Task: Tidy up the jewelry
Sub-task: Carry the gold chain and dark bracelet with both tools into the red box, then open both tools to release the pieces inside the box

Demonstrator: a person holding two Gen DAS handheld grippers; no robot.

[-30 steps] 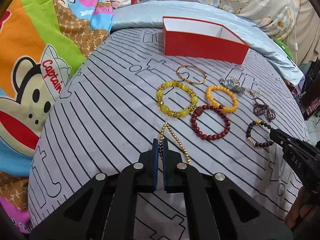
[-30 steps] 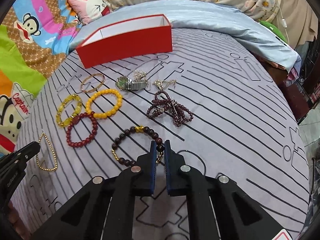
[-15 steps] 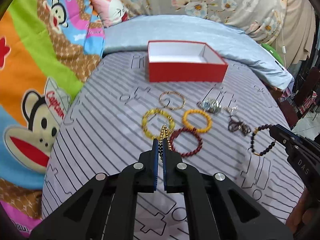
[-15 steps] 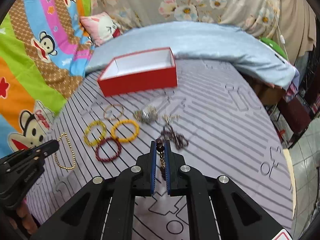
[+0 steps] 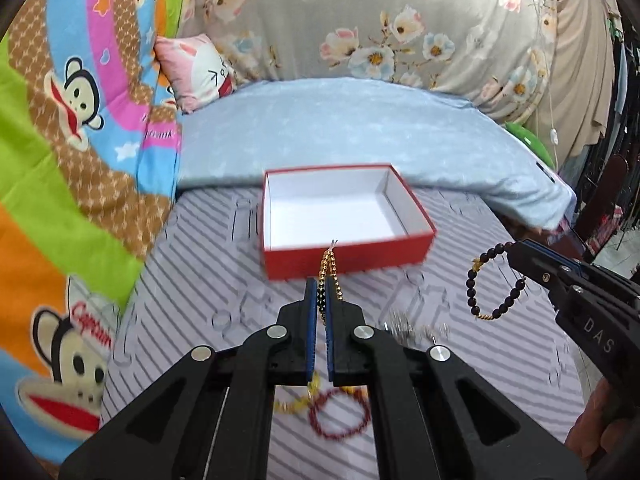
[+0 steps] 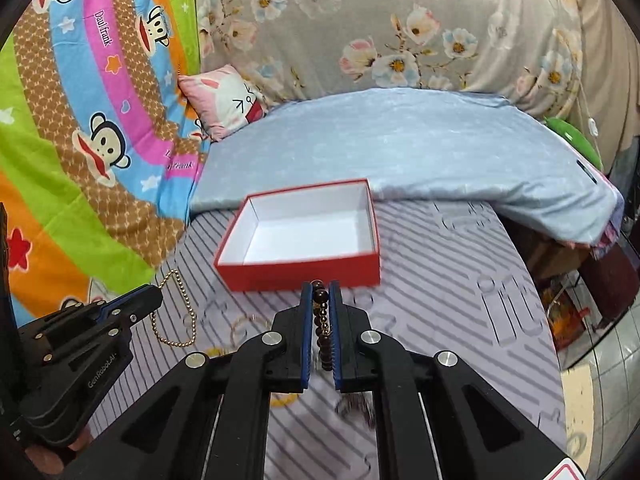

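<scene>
While your left gripper (image 5: 320, 292) hangs above the striped bedsheet (image 5: 192, 280), its jaws are pinched on the gold bead chain (image 5: 330, 270). In the right wrist view the chain dangles as a loop from the left tips, clear of the sheet, left of the box. Off to the far left you've got the monkey-print blanket (image 5: 60, 160) and a pink pillow (image 5: 196, 68).

Centre: red box (image 5: 344, 258), white inside, nothing in it, sitting on the sheet just ahead of both grippers, with the light blue quilt (image 5: 340, 128) behind it. Neither piece is over the box opening; both are short of its near wall.

Below your left jaws, on the sheet, blurred: a yellow bead bracelet (image 5: 296, 402) touching a dark red bead bracelet (image 5: 340, 414), and something silver (image 5: 412, 330) to their right — can't tell what.

Right: your right gripper (image 6: 321, 300) is clamped on the dark bead bracelet (image 6: 322, 320). In the left wrist view it hangs as an open ring off the right tips, in the air, right of the box.
</scene>
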